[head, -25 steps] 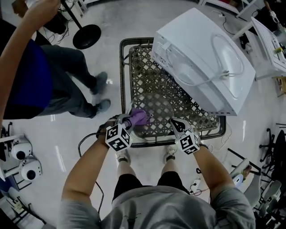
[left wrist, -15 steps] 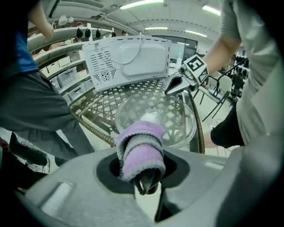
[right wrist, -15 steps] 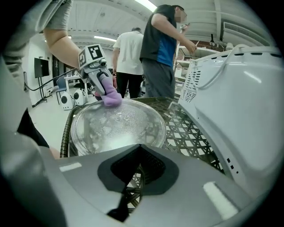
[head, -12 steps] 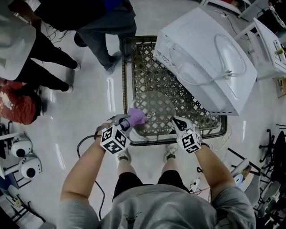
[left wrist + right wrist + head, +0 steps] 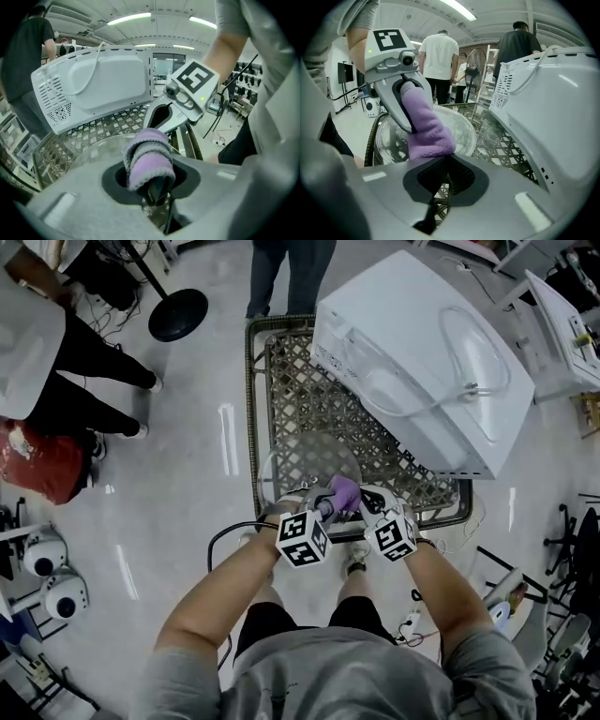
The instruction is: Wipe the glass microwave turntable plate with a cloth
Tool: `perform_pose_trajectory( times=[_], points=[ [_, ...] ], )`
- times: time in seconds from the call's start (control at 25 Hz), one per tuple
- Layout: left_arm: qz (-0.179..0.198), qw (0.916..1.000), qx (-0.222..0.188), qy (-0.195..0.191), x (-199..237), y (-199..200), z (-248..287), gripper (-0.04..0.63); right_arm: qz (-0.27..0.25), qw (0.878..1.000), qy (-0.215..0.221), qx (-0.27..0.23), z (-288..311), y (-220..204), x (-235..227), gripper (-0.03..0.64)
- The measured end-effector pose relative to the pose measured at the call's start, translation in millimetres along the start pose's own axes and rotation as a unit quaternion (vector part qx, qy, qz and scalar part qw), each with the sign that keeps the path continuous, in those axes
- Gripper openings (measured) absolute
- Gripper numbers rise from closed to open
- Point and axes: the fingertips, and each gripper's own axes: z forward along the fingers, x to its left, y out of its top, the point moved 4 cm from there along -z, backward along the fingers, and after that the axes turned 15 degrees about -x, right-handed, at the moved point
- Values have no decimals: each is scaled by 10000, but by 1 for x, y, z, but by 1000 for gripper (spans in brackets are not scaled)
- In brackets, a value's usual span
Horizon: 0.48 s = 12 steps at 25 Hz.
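Note:
The round glass plate (image 5: 309, 457) lies flat on the lattice table (image 5: 281, 362). My left gripper (image 5: 330, 506) is shut on a rolled purple cloth (image 5: 344, 491), which rests on the plate's near right part. In the left gripper view the cloth (image 5: 149, 158) fills the jaws, with the plate (image 5: 89, 150) beyond. My right gripper (image 5: 369, 498) is right beside it at the plate's near right rim and looks shut on that rim. The right gripper view shows the cloth (image 5: 424, 124) on the plate (image 5: 457, 126), just ahead of the right gripper (image 5: 443, 172).
A white microwave (image 5: 422, 352) lies tipped on the table's far right, close to the plate, its cord looped over it. People (image 5: 56, 352) stand at left and beyond the table. A stand's round base (image 5: 178, 315) and a black cable (image 5: 225, 535) are on the floor.
My left gripper has carried the cloth rightward along the plate's near edge, ending beside the right gripper. The right gripper has stayed put. The bystanders have shifted.

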Motion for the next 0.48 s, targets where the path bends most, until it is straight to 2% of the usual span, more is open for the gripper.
perform_pose_trajectory(
  times=[0.24, 0.48],
  points=[
    [-68, 9998, 205, -43, 1, -11, 15, 95, 34, 10000, 4, -30, 0, -1, -1, 8],
    [-176, 9992, 361, -18, 1, -17, 3, 95, -17, 10000, 12, -45, 0, 0, 0, 8]
  ],
)
